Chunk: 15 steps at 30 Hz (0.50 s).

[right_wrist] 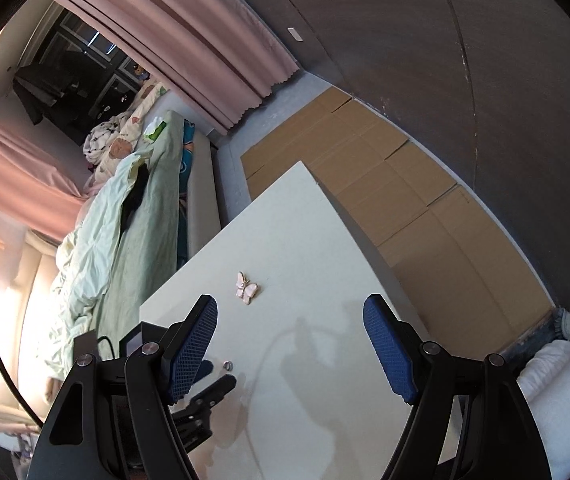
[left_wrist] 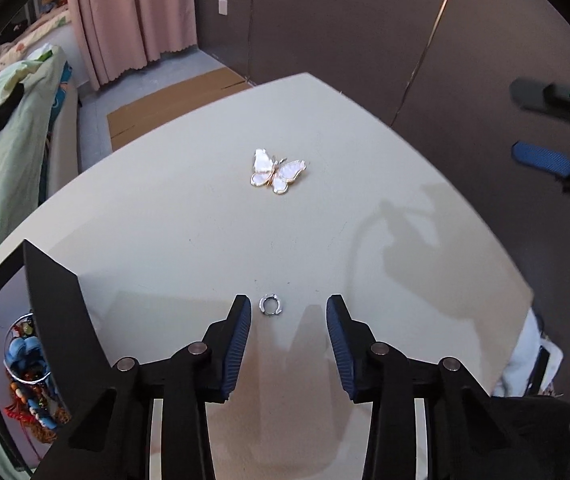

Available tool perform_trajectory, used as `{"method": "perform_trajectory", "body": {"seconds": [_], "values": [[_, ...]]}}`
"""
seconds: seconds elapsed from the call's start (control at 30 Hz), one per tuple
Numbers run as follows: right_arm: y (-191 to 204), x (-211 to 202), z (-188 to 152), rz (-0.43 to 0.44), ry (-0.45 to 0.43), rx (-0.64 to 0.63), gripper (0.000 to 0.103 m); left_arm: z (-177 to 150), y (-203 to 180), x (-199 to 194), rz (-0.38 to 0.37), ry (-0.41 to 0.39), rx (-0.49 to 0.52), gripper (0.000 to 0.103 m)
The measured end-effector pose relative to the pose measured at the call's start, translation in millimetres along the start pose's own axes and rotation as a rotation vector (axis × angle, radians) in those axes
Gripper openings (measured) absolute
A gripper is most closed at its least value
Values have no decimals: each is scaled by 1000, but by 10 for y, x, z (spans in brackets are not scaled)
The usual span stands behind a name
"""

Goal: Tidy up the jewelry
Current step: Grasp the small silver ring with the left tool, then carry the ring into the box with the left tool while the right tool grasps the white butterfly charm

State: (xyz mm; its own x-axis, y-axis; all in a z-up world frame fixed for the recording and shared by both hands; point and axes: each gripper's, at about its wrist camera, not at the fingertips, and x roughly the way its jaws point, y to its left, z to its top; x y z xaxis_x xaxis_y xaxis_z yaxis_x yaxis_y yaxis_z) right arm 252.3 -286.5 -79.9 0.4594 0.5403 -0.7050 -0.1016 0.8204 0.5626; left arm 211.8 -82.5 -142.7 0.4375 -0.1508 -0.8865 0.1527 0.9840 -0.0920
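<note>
butterfly brooch [left_wrist: 277, 171] lies beyond ring [left_wrist: 270, 305] on table [left_wrist: 165, 220].

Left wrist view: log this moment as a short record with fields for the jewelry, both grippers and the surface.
surface: white table
ring: small silver ring flat on the table, between the tips of the left gripper, nearer one finger, not pinched
brooch: butterfly brooch lying further out, apart from the ring
left gripper: open around the ring, pads not on it
right gripper: right gripper open, empty, held above the table
</note>
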Motion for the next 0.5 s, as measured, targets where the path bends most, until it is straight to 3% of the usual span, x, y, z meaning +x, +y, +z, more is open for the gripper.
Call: {"method": "perform_trajectory", "body": {"seconds": [0.23,0.33,0.4,0.5], "values": [[-15,28,37,-20,11,-17,76,-14,-22,117,35,-14,43,37],[-5,76,39,-43,25,-31,76,-17,14,115,42,-23,35,26],[0,109,41,-50,35,-39,76,-16,64,106,37,-20,21,13],[23,154,20,-53,48,-53,76,-9,114,85,11,-12,6,13]]}}
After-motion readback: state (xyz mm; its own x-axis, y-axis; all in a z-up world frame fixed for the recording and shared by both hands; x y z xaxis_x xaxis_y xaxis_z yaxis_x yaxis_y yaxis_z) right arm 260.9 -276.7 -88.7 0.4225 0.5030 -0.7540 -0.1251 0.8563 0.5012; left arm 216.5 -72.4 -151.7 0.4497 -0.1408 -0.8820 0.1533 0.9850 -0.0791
